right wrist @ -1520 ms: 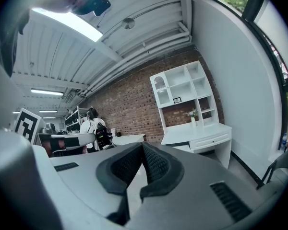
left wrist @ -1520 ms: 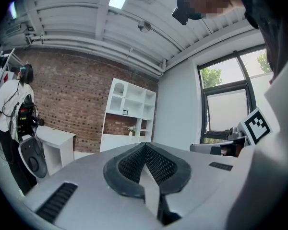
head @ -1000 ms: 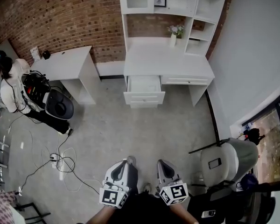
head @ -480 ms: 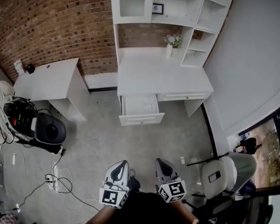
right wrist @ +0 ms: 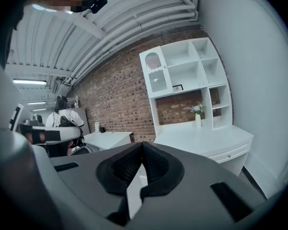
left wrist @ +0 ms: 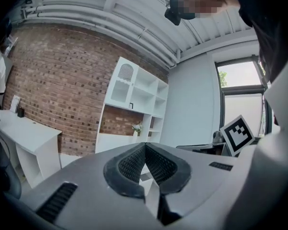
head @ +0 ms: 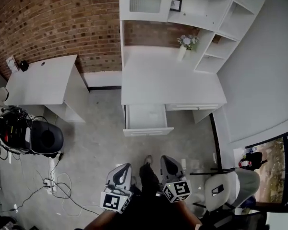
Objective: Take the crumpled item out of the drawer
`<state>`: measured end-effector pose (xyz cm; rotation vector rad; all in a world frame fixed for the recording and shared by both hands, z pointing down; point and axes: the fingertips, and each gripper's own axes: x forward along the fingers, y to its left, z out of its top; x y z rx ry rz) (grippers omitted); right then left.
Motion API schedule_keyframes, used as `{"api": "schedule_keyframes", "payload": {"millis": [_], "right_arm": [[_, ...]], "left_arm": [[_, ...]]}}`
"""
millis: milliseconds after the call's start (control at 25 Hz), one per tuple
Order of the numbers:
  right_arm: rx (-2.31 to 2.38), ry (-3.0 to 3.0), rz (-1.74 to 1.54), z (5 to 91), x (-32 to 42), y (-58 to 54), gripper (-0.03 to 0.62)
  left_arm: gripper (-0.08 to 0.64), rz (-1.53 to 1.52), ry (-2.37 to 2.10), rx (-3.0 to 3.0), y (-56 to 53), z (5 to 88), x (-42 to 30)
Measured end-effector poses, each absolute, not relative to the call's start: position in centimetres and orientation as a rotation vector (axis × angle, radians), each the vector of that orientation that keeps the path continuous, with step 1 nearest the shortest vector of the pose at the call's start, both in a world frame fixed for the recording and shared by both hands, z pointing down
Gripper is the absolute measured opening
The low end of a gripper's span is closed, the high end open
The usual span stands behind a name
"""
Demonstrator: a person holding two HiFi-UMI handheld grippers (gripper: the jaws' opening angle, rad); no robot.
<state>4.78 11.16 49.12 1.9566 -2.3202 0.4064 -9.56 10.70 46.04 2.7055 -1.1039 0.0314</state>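
The white desk (head: 168,87) with a shelf unit stands against the brick wall, well ahead of me. Its left drawer (head: 147,122) is pulled open; the inside looks pale, and I cannot make out a crumpled item in it from here. My left gripper (head: 126,166) and right gripper (head: 164,159) are held low and close to my body, side by side, far short of the drawer. In the left gripper view the left gripper (left wrist: 145,145) has its jaws together with nothing between them. The right gripper (right wrist: 142,145) is likewise shut and empty.
A second white desk (head: 38,80) stands at the left, with a black office chair (head: 46,140) and floor cables (head: 57,188) in front of it. A white chair (head: 225,190) is at my right. A vase of flowers (head: 185,44) sits on the main desk.
The view has moved closer to the desk and swung right, so the open drawer sits nearer. The person at the left has left the view. Both grippers stay shut.
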Motion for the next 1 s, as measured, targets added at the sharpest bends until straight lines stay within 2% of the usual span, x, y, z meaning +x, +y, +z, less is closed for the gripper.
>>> {"api": "schedule_keyframes", "payload": {"millis": [560, 1000], "right_arm": [[1.764, -2.357, 0.461, 54.2, 14.1, -11.3, 0.012], [1.544, -2.138, 0.644, 66.3, 16.1, -19.9, 0.012]], "left_arm": [[0.023, 0.069, -1.199, 2.623, -9.1, 47.4, 0.5], [0.025, 0.12, -1.119, 2.616, -18.9, 49.9, 3.5]]}}
